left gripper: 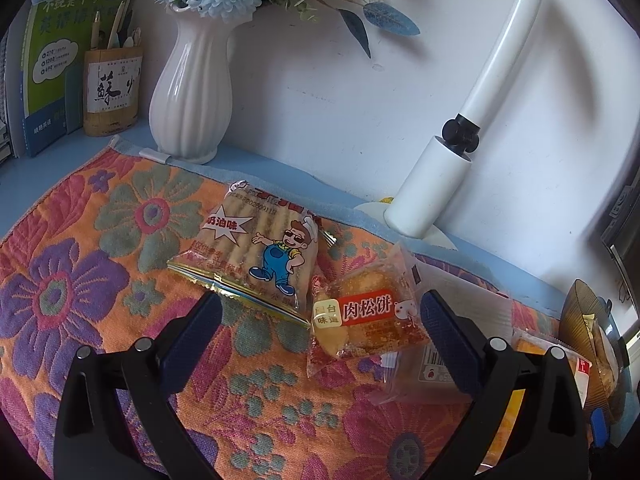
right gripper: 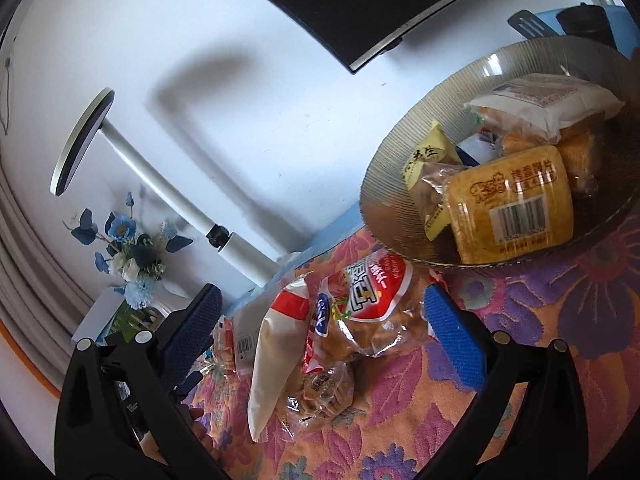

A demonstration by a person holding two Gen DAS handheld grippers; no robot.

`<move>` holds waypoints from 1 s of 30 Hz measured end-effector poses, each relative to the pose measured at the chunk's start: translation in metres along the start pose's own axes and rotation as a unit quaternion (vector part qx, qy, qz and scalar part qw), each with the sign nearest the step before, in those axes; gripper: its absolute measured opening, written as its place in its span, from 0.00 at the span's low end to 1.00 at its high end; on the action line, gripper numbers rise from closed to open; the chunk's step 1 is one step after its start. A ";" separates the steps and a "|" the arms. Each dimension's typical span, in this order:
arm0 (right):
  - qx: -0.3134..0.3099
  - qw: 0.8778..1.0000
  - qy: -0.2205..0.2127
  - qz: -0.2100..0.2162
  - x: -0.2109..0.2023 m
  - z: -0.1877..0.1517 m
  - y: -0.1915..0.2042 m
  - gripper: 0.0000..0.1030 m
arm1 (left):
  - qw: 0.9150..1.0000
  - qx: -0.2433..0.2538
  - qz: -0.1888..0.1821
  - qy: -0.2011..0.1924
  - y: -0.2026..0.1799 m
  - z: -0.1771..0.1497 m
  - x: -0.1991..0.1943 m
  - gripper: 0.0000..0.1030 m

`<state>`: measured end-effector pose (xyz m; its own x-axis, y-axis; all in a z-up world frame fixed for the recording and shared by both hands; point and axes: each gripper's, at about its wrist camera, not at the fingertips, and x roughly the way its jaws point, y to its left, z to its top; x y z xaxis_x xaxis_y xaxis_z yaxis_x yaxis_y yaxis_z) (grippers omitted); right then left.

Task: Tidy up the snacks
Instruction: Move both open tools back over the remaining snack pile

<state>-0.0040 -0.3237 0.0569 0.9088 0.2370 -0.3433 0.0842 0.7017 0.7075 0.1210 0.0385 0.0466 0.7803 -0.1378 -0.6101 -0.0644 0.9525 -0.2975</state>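
Note:
In the left wrist view, my left gripper (left gripper: pixel 320 320) is open and empty above the floral cloth. A meat floss cake packet (left gripper: pixel 366 318) lies between its fingers, a cartoon biscuit packet (left gripper: pixel 256 252) just beyond, and a clear wrapped packet (left gripper: pixel 436 368) by the right finger. In the right wrist view, my right gripper (right gripper: pixel 320 316) is open and empty around a red-and-white pastry bag (right gripper: pixel 372 304), with a white-backed packet (right gripper: pixel 272 360) and a small cookie packet (right gripper: pixel 324 396) beside it. A ribbed glass bowl (right gripper: pixel 384 184) at the upper right holds several snack packets, including a toast packet (right gripper: pixel 508 204).
A white vase with blue flowers (left gripper: pixel 192 92), a bamboo pen holder (left gripper: pixel 112 92) and books (left gripper: pixel 52 60) stand at the back left. A white lamp post (left gripper: pixel 432 184) rises at the back. The bowl's edge (left gripper: pixel 580 308) shows at the far right. A dark monitor (right gripper: pixel 360 4) hangs above.

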 end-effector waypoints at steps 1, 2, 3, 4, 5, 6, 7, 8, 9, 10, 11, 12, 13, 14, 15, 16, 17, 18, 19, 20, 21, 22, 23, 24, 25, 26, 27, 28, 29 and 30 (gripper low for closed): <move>0.003 1.000 -0.004 -0.004 -0.002 0.001 -0.002 0.97 | 1.000 -0.001 0.000 0.000 0.000 0.000 0.000 0.95; 0.007 1.000 -0.009 -0.008 -0.003 0.001 -0.003 0.97 | 1.000 -0.001 0.000 0.001 0.000 0.000 0.000 0.95; 0.014 1.000 -0.012 -0.012 -0.004 0.002 -0.006 0.97 | 1.000 -0.002 0.001 0.000 0.000 0.000 0.000 0.95; 0.022 1.000 -0.010 -0.011 -0.004 0.002 -0.009 0.97 | 1.000 -0.001 0.001 0.001 0.000 0.000 0.000 0.95; 0.026 1.000 -0.007 -0.013 -0.002 0.002 -0.010 0.97 | 1.000 -0.001 0.001 0.001 0.000 0.000 0.000 0.95; 0.031 0.999 -0.004 -0.018 -0.001 0.002 -0.012 0.97 | 1.000 -0.001 0.001 0.001 0.000 0.000 0.000 0.95; 0.034 0.999 -0.002 -0.018 0.000 0.002 -0.013 0.97 | 1.000 -0.001 0.001 0.000 0.000 0.000 0.000 0.95; 0.037 0.999 0.000 -0.017 0.000 0.001 -0.014 0.97 | 1.000 -0.001 0.000 0.000 0.000 0.000 0.000 0.95; 0.037 0.999 0.001 -0.018 0.000 0.001 -0.014 0.97 | 1.000 -0.001 0.000 0.000 0.000 0.000 0.000 0.95; 0.036 0.999 0.003 -0.020 0.001 0.001 -0.014 0.97 | 1.000 -0.001 0.000 0.000 0.000 0.000 0.000 0.95; 0.035 0.999 0.005 -0.020 0.001 0.001 -0.014 0.97 | 1.000 -0.001 0.000 0.001 0.000 0.000 0.000 0.95; 0.036 0.999 0.007 -0.020 0.002 0.001 -0.014 0.97 | 1.000 -0.001 0.000 0.001 0.000 0.000 0.000 0.95; 0.036 0.999 0.010 -0.020 0.003 0.001 -0.014 0.97 | 1.000 -0.001 0.000 0.001 0.000 0.000 0.000 0.95; 0.036 0.999 0.012 -0.021 0.004 0.000 -0.013 0.97 | 1.000 -0.002 0.000 0.001 0.000 0.000 0.000 0.95; 0.037 0.999 0.014 -0.022 0.005 0.000 -0.013 0.97 | 1.000 -0.002 0.000 0.001 0.000 0.000 0.001 0.95; 0.039 0.999 0.016 -0.022 0.005 0.000 -0.013 0.97 | 1.000 -0.001 0.000 0.001 0.000 0.000 0.001 0.95; 0.040 0.999 0.017 -0.022 0.006 0.000 -0.014 0.97 | 1.000 -0.001 0.000 0.002 0.001 0.000 0.001 0.95; 0.040 0.999 0.019 -0.023 0.007 0.000 -0.014 0.97 | 1.000 -0.002 0.000 0.002 0.000 0.000 0.002 0.95; 0.041 0.999 0.021 -0.024 0.008 -0.001 -0.014 0.97 | 1.000 -0.002 0.000 0.003 0.000 0.000 0.002 0.95; 0.042 0.999 0.024 -0.024 0.009 -0.001 -0.014 0.97 | 1.000 -0.003 0.001 0.004 0.000 0.000 0.002 0.95; 0.043 0.998 0.026 -0.023 0.009 -0.001 -0.015 0.97 | 1.000 -0.003 0.001 0.004 0.000 0.000 0.003 0.95; 0.043 0.998 0.027 -0.024 0.010 -0.001 -0.015 0.97 | 1.000 -0.005 0.001 0.005 0.001 0.000 0.003 0.95; 0.042 0.998 0.028 -0.025 0.011 -0.001 -0.014 0.97 | 1.000 -0.006 0.002 0.006 0.001 -0.001 0.004 0.95; 0.041 0.998 0.029 -0.028 0.011 -0.001 -0.014 0.97 | 1.000 -0.007 0.002 0.008 0.001 -0.001 0.004 0.95; 0.040 0.998 0.030 -0.029 0.012 -0.001 -0.014 0.97 | 1.000 -0.008 0.002 0.009 0.001 -0.001 0.004 0.95; 0.040 0.998 0.032 -0.029 0.013 -0.001 -0.014 0.97 | 1.000 -0.008 0.002 0.008 0.001 -0.002 0.004 0.95; 0.040 0.998 0.034 -0.029 0.014 -0.002 -0.014 0.97 | 1.000 -0.009 0.003 0.008 0.001 -0.002 0.004 0.95; 0.040 0.998 0.036 -0.030 0.014 -0.002 -0.014 0.97 | 1.000 -0.008 0.002 0.007 0.000 -0.002 0.004 0.95; 0.041 0.998 0.038 -0.031 0.015 -0.002 -0.014 0.97 | 1.000 -0.006 0.002 0.008 -0.001 -0.002 0.004 0.95; 0.042 0.998 0.038 -0.031 0.015 -0.002 -0.014 0.97 | 1.000 -0.005 0.001 0.008 -0.001 -0.002 0.004 0.95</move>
<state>0.0079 -0.3289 0.0403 0.8677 0.2474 -0.4312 0.1757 0.6588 0.7315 0.1231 0.0362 0.0428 0.7699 -0.1399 -0.6227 -0.0724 0.9502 -0.3030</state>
